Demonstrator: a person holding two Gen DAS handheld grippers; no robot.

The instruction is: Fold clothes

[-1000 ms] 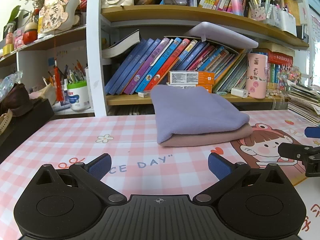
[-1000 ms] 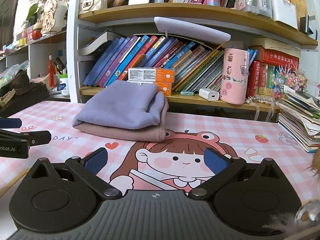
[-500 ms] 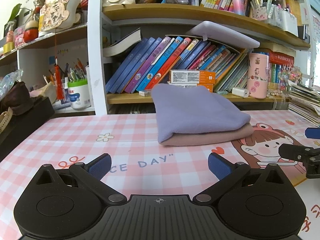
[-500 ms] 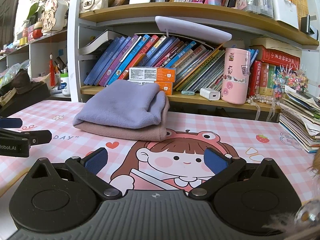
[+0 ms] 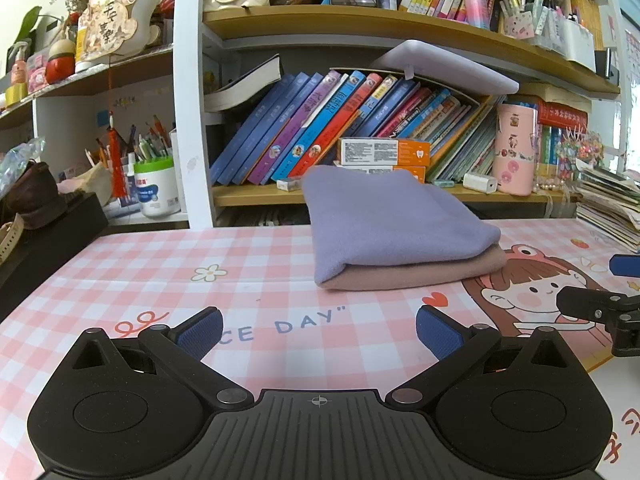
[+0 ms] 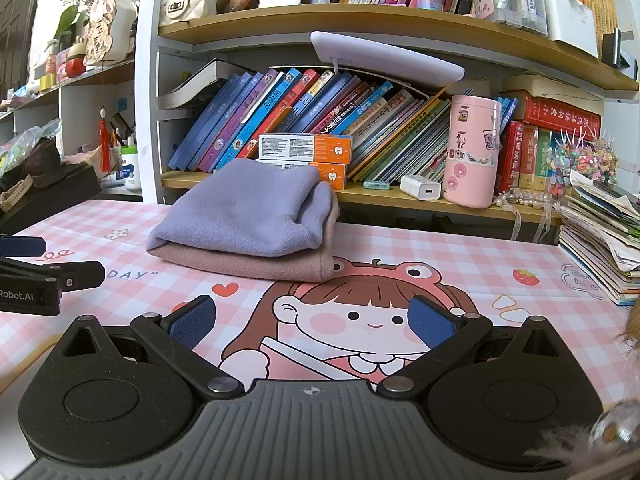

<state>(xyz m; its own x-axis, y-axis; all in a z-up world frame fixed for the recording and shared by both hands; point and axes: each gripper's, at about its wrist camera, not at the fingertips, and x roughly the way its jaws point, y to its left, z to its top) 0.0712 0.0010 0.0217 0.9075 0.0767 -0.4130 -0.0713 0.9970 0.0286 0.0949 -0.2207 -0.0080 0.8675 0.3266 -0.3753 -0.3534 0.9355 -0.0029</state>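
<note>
Jaws apart on both the left gripper (image 5: pixel 318 330) and the right gripper (image 6: pixel 312 318), gripping nothing, hovering low over the pink checked mat (image 5: pixel 248 256). Ahead of both, well apart from the pads: a folded stack, lilac garment (image 5: pixel 384 220) on top of a pink garment (image 5: pixel 420 274), lying just in front of the bookshelf (image 5: pixel 256 196). From the left view, slightly right of centre; from the right view, left of centre, so roughly between the two. Probably equally near to each. Long axis apparently across the mat, parallel to the bookshelf; rounded fold toward the left gripper. Folding looks finished.
</note>
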